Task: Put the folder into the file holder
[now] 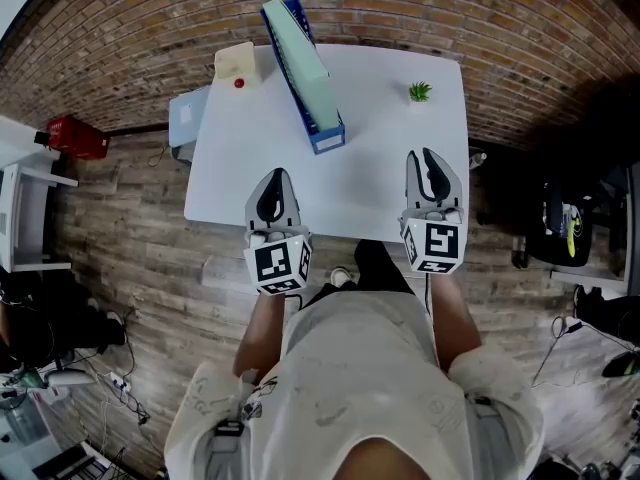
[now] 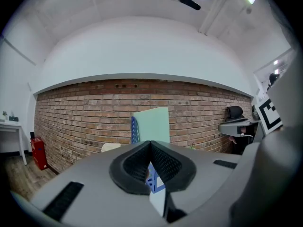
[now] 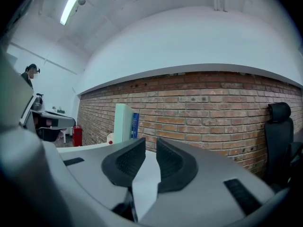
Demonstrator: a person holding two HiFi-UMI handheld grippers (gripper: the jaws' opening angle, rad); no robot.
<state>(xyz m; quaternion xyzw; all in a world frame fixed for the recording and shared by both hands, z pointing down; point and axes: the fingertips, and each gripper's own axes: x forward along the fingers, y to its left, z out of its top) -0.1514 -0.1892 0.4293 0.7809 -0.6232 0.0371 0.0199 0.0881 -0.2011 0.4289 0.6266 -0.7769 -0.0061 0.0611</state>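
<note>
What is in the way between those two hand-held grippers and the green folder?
Nothing visible. Only bare white table lies between the left hand-held gripper, the right hand-held gripper and the green folder, which appears to stand in the blue file holder already. The small plant and the beige box sit off to the sides.

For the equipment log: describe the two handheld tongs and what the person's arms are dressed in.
Both are alike: the left tongs and right tongs have light grey bodies tapering forward, with black ribbed pads inside. Each carries a white cube printed with black square markers at its rear. No cables show. The person wears a pale short-sleeved shirt with a faint print.
</note>
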